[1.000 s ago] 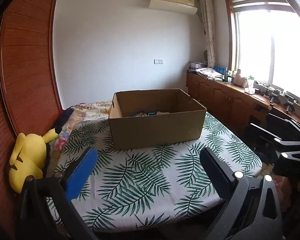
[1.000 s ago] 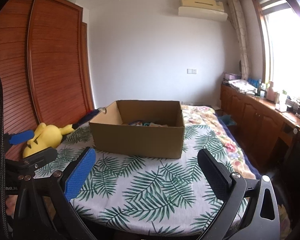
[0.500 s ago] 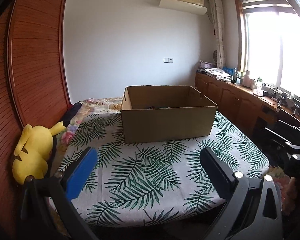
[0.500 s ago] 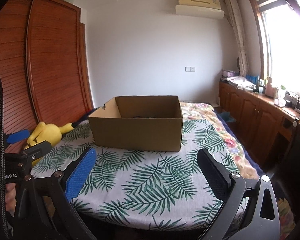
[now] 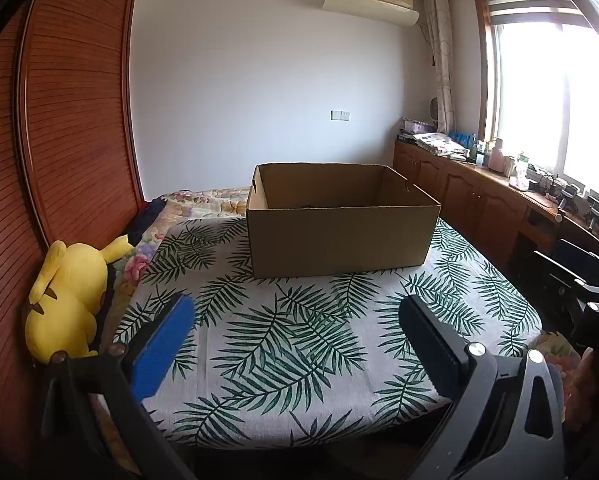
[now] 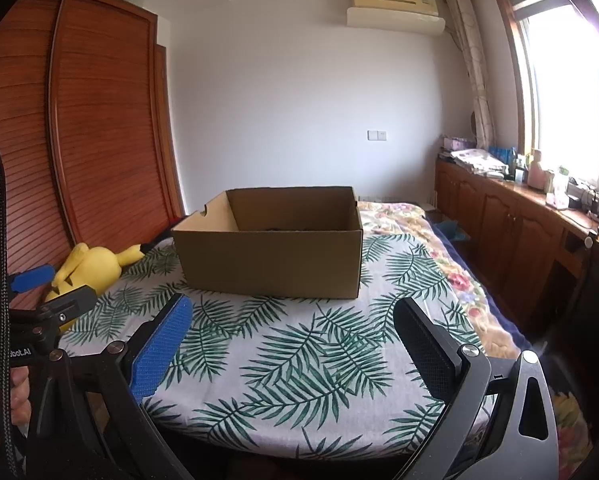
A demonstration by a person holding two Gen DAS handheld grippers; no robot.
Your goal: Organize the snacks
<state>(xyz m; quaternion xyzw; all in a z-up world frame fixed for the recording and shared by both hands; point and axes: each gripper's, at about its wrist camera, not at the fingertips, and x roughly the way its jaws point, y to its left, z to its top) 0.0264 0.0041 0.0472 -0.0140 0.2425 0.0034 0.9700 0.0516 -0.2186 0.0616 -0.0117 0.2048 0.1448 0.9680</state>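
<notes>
An open brown cardboard box (image 5: 339,236) (image 6: 271,260) stands on the far half of a table covered in a palm-leaf cloth (image 5: 299,344) (image 6: 299,356). Only a dark sliver of its contents shows over the rim. My left gripper (image 5: 295,320) hangs open over the table's near edge, nothing between its fingers. My right gripper (image 6: 293,318) is open too, empty, at the near edge. The left gripper (image 6: 35,292) and a hand holding it appear at the left of the right wrist view. The right gripper's body (image 5: 595,304) shows at the right of the left wrist view.
A yellow plush toy (image 5: 67,300) (image 6: 91,264) lies left of the table beside a wooden slatted wardrobe (image 5: 59,140). A floral bedspread (image 6: 399,216) lies behind the table. Wooden cabinets (image 6: 519,236) with clutter run along the window wall on the right.
Both grippers have dropped lower and pulled back a little, so the box's contents have sunk out of sight behind its rim. Both stayed open.
</notes>
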